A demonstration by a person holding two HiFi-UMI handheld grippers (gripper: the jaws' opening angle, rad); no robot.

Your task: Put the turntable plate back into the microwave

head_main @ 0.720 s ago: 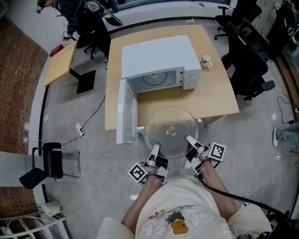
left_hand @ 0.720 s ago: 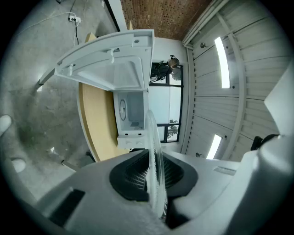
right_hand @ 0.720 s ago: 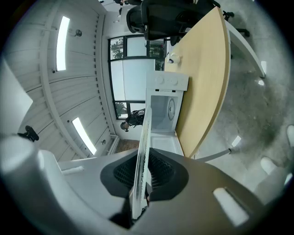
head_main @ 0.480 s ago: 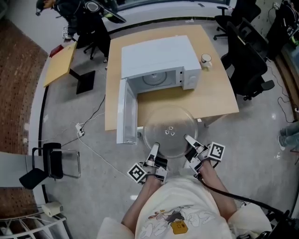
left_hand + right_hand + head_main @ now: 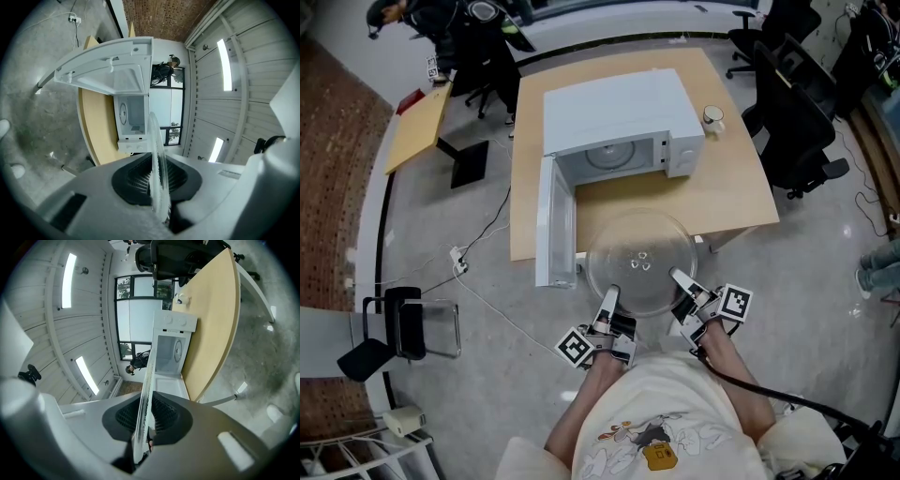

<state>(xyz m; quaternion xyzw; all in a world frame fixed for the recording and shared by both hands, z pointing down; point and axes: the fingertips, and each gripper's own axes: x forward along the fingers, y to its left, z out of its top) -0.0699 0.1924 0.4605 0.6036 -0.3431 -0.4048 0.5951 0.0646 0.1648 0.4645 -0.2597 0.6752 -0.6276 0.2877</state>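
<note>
I hold the clear glass turntable plate [image 5: 642,261] level in front of the table's near edge, one gripper on each side of its near rim. My left gripper [image 5: 609,302] is shut on the plate's rim [image 5: 158,178], which shows edge-on between its dark pads. My right gripper [image 5: 679,284] is shut on the rim [image 5: 144,413] likewise. The white microwave [image 5: 619,117] stands on the wooden table [image 5: 727,192] with its door [image 5: 553,223] swung wide open to the left. Its cavity [image 5: 612,159] faces me, and both gripper views look into it beyond the plate.
A small white cup [image 5: 713,118] stands right of the microwave. Black office chairs [image 5: 797,112] sit at the right, a cable [image 5: 483,291] runs over the floor at the left. A cardboard sheet [image 5: 422,127] and a black stand [image 5: 472,161] lie at the far left.
</note>
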